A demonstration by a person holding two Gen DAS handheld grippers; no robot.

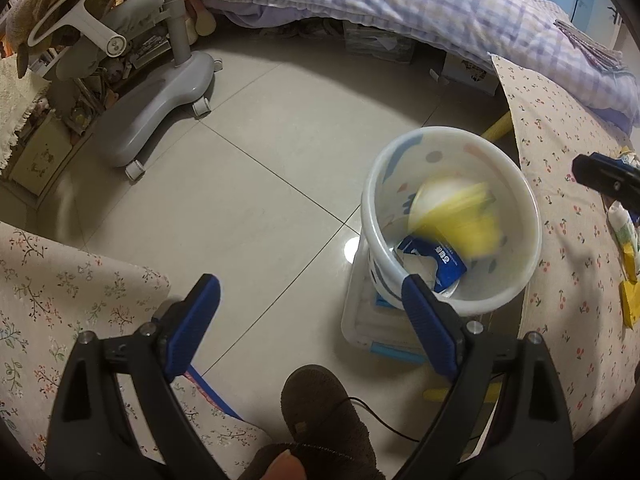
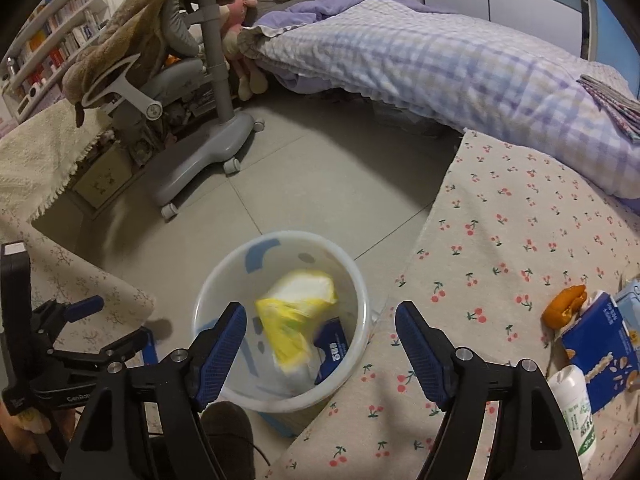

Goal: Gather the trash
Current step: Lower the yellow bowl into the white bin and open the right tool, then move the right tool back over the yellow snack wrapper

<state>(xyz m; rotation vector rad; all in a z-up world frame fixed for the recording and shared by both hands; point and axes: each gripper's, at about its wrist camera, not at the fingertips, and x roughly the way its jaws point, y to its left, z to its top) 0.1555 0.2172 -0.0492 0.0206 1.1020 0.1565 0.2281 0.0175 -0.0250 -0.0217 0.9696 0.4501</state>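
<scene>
Bin (image 2: 280,320) is standing on floor, holding yellow wrapper (image 2: 296,312) and blue pack (image 2: 332,352), print unreadable. Left gripper (image 1: 312,300) and right gripper (image 2: 320,324) are gaping, empty. Blue carton (image 2: 600,344) is lying on cherry-print cloth (image 2: 500,240).

A round, translucent white bin (image 2: 280,320) with blue and grey patches stands upright on the floor, just beside the cloth-covered table edge. Inside it a blurred yellow and white wrapper (image 2: 296,312) lies tilted over a dark blue packet (image 2: 330,354) with white lettering. On the table, well apart from the bin, lie an orange peel (image 2: 564,306), a blue carton (image 2: 600,344) and a white bottle (image 2: 572,404).
</scene>
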